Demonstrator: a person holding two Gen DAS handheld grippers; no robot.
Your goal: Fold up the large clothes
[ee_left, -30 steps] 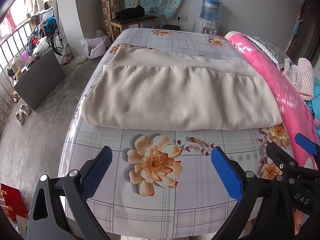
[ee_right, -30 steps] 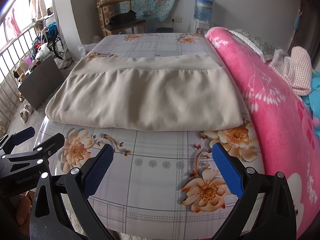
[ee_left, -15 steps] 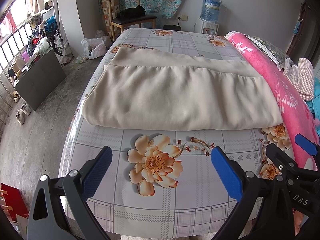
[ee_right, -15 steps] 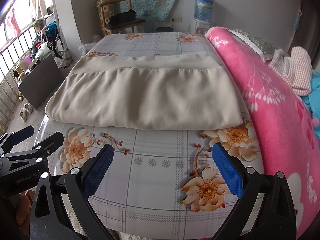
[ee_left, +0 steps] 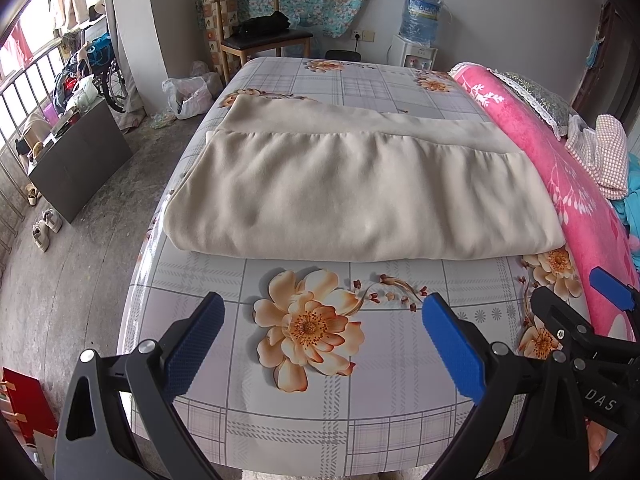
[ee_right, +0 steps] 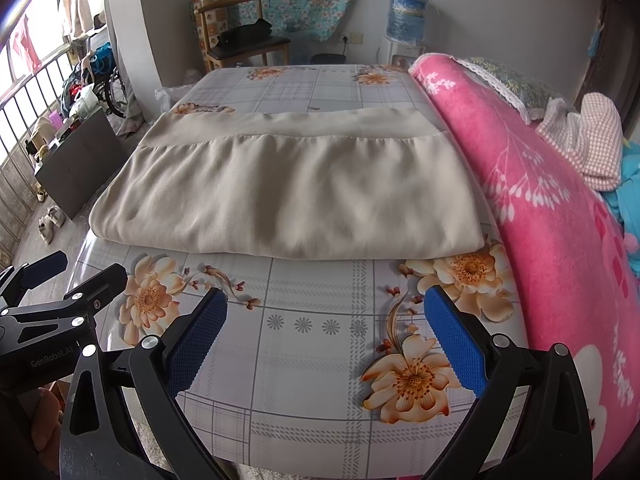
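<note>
A large beige garment [ee_left: 360, 192] lies folded flat across the floral bed sheet [ee_left: 312, 420]; it also shows in the right wrist view [ee_right: 288, 192]. Its folded edge faces me. My left gripper [ee_left: 320, 312] is open and empty, held above the sheet short of the garment's near edge. My right gripper [ee_right: 326, 308] is open and empty too, also short of that edge. The right gripper's side shows at the right of the left wrist view [ee_left: 576, 320], and the left gripper's side at the left of the right wrist view [ee_right: 60, 284].
A rolled pink blanket [ee_right: 552, 216] lies along the bed's right side, with a checked cloth [ee_right: 592, 140] and a pillow beyond. A wooden chair [ee_left: 260, 36] and a water dispenser [ee_left: 420, 12] stand at the far wall. Bare floor and a dark board [ee_left: 80, 160] are left of the bed.
</note>
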